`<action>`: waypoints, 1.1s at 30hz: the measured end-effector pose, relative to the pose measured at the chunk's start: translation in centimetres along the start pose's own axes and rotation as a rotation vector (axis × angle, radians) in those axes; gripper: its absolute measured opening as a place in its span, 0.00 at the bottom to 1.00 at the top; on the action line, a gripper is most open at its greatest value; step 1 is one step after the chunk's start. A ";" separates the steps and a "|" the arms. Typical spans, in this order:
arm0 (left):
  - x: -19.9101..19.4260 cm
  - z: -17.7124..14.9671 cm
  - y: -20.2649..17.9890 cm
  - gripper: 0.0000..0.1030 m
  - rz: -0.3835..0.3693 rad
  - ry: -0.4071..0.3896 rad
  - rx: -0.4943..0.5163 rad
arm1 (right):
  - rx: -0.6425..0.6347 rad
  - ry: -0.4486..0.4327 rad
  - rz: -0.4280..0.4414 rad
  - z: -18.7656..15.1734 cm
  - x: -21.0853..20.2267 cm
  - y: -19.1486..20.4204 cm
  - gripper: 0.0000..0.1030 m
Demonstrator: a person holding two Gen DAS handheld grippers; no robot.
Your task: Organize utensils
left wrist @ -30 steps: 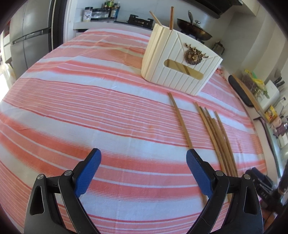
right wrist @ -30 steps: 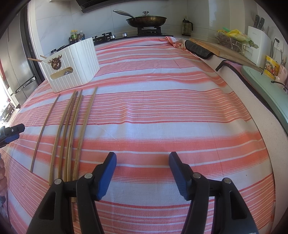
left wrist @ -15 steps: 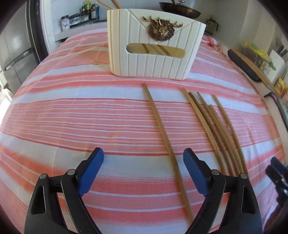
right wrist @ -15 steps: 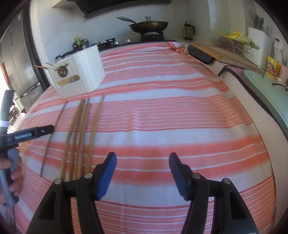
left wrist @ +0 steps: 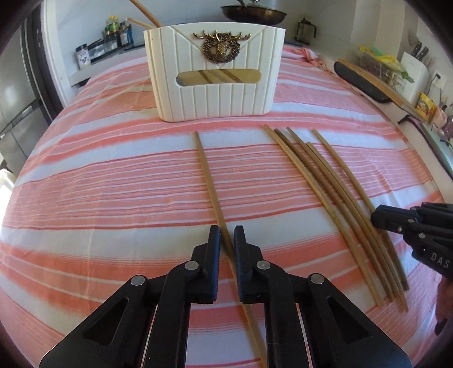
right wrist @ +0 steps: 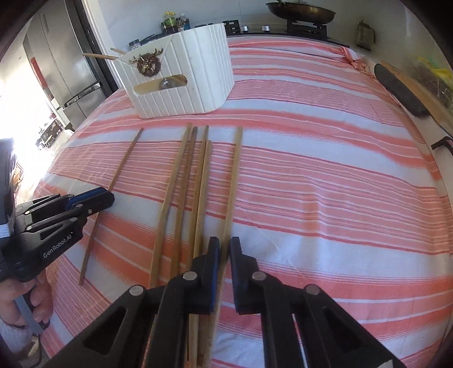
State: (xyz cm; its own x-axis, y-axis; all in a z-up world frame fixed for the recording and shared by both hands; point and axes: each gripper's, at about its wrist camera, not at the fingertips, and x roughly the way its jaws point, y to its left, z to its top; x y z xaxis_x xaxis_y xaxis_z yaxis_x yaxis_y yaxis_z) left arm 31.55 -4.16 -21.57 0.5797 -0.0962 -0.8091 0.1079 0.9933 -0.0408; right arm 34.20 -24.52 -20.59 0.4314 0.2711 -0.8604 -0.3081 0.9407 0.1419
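A white ribbed holder [left wrist: 215, 70] with a brass deer badge stands at the back of the striped cloth, with chopsticks inside; it also shows in the right wrist view [right wrist: 181, 79]. My left gripper [left wrist: 226, 235] is shut on a lone wooden chopstick [left wrist: 208, 175] lying on the cloth. Several more chopsticks [left wrist: 334, 195] lie in a bunch to its right. My right gripper [right wrist: 224, 246] is shut on the rightmost chopstick [right wrist: 235, 181] of that bunch. The lone chopstick [right wrist: 119, 172] and the left gripper [right wrist: 93, 198] also show in the right wrist view.
The table wears a pink and white striped cloth [left wrist: 113, 181]. A pan [right wrist: 300, 12] sits on the stove behind. A dark tray [left wrist: 359, 82] and a cutting board lie at the right edge. A fridge [right wrist: 56, 65] stands at the left.
Both grippers moved down to the chopsticks and closed: the left on the lone chopstick, the right on the rightmost one of the bunch.
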 end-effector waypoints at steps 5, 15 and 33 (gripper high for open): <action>-1.6 -1.9 2.6 0.06 -0.006 0.027 0.007 | 0.045 0.008 -0.088 -1.4 -1.2 -1.4 0.06; -3.4 -2.9 7.0 0.54 -0.098 0.119 0.033 | 0.077 0.079 -0.125 -4.3 -3.9 -5.2 0.11; 3.5 5.9 4.0 0.05 -0.099 0.242 0.168 | -0.063 0.182 -0.141 4.9 2.6 -4.0 0.17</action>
State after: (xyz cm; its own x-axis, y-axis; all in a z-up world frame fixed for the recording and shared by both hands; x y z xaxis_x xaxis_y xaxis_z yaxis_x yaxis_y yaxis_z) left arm 38.77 -0.91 -21.17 0.3532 -0.1537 -0.9228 0.2980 0.9535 -0.0448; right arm 40.70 -26.56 -21.02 0.3154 0.0916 -0.9445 -0.3104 0.9505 -0.0114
